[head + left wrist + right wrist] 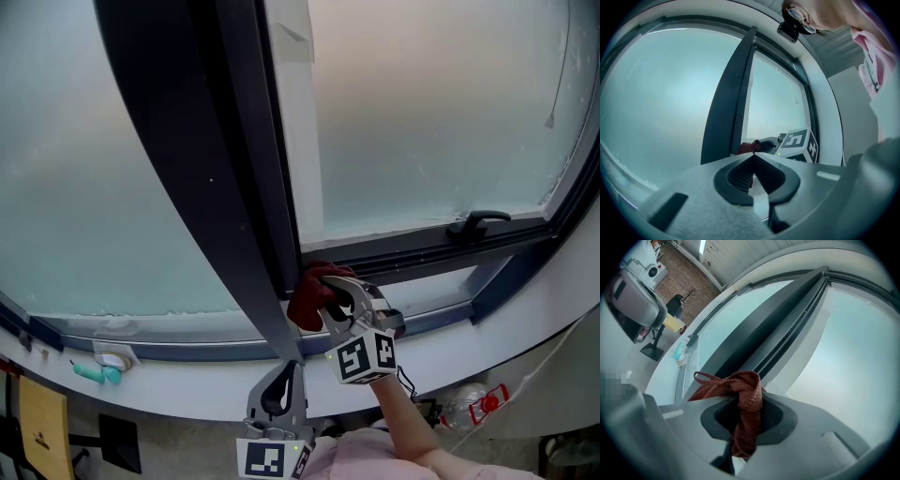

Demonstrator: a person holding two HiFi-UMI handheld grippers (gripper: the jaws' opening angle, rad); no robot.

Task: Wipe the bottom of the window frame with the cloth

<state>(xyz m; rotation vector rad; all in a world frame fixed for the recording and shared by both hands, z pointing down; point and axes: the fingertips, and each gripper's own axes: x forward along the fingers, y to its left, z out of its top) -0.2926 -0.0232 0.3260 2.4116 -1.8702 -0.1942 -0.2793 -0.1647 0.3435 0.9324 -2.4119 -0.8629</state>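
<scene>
Your right gripper [330, 300] is clamped on the crumpled dark red woven cloth [749, 397], holding it at the corner where the dark grey upright [220, 187] meets the window frame's dark bottom rail [422, 251]. Your left gripper [752, 160] is closed on nothing. The wipe seems barely begun, with most of the rail left.
</scene>
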